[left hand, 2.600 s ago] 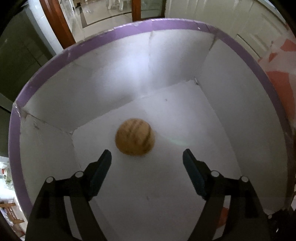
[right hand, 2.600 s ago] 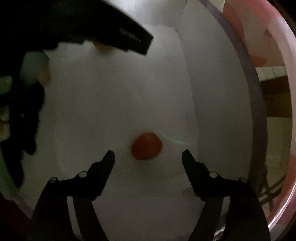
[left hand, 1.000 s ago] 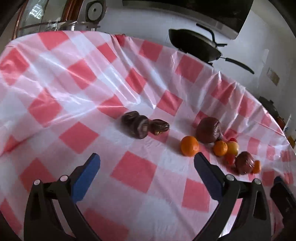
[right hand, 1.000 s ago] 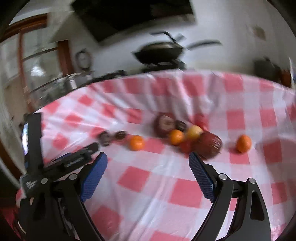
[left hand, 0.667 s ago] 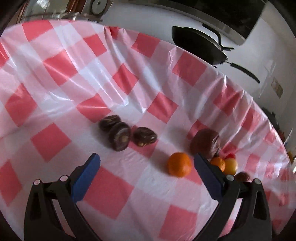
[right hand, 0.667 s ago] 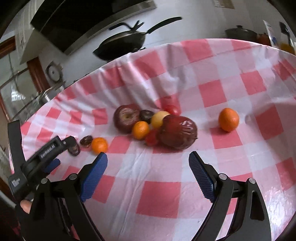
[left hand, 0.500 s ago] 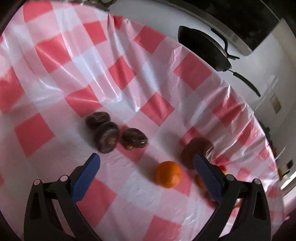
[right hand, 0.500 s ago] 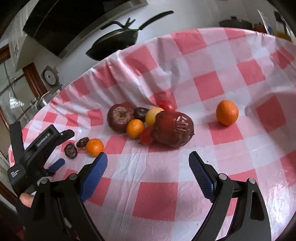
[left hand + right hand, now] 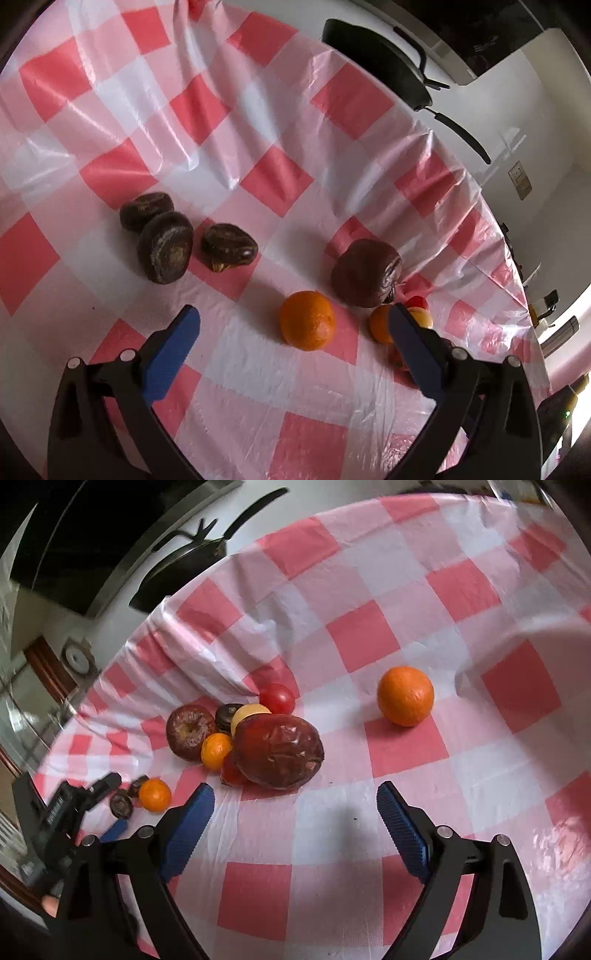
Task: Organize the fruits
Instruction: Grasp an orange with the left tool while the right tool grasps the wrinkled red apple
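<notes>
Both grippers moved nearer the fruit on the table (image 9: 258, 369).
Left gripper (image 9: 293, 317) fingers wide open, empty, orange (image 9: 307, 319) between them; right gripper (image 9: 295, 805) wide open, empty, wrinkled red fruit (image 9: 279, 750) just beyond.

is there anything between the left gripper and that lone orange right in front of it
Nothing visible. The left gripper is open and the orange sits just ahead between the jaws, with only bare checked tablecloth before it. The wrinkled dark fruit lies beyond it, to the right.

A small orange (image 9: 380, 323) and red fruit (image 9: 416, 302) sit half hidden behind the left tongs' (image 9: 293, 328) right finger.
</notes>
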Available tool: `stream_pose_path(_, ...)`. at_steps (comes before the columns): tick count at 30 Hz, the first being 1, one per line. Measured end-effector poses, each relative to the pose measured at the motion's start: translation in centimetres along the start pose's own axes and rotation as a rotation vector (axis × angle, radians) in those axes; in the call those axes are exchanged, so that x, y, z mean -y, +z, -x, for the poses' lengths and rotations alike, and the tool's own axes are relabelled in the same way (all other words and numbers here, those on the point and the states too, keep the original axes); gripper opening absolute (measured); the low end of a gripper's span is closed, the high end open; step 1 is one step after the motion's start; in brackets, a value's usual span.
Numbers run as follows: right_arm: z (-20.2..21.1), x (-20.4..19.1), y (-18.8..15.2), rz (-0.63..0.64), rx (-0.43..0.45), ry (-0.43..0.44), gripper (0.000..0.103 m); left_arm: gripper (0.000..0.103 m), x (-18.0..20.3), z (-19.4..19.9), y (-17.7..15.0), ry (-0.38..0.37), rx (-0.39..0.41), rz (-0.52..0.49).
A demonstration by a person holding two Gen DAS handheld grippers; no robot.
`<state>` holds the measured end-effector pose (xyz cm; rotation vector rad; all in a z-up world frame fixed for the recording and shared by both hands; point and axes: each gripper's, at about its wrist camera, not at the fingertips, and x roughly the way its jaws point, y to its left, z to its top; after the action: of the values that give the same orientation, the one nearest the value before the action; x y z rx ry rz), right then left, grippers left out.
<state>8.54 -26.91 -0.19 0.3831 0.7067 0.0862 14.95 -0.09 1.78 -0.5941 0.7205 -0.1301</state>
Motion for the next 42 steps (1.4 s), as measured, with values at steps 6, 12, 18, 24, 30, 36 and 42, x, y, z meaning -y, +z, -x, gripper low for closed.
stream_pose_path(6, -3.0, -1.8, 1.5, 0.045, -0.024, -0.077, 0.087, 0.101, -0.1, -0.2, -0.1, -0.003, -0.024, 0.002)
stream_pose_path(12, -6.0, -1.3, 3.0, -0.063, -0.087, -0.049, 0.087, 0.101, -0.5, -0.2, -0.2, 0.0, -0.031, 0.021)
stream_pose_path(18, -6.1, -1.0, 3.0, -0.078, -0.077, -0.048, 0.066, 0.101, -0.4, -0.3, -0.2, 0.002, -0.039, 0.019)
stream_pose_path(24, -3.9, -0.3, 1.7, -0.125, -0.019, -0.026, 0.065, 0.101, 0.3, -0.4, -0.4, 0.009, -0.047, -0.029)
stream_pose_path(30, -1.3, 0.8, 0.3, -0.207, 0.092, 0.029, 0.065, 0.101, 3.1, -1.1, -1.1, 0.034, -0.066, -0.202)
stream_pose_path(36, -1.6, 1.6, 0.7, -0.26, 0.076, 0.071, 0.065, 0.101, 4.1, -2.6, -0.9, 0.094, -0.083, -0.26)
stream_pose_path(42, -1.6, 1.5, 0.7, -0.254, 0.069, 0.073, 0.065, 0.066, 4.1, -4.0, -0.6, 0.127, -0.134, -0.273)
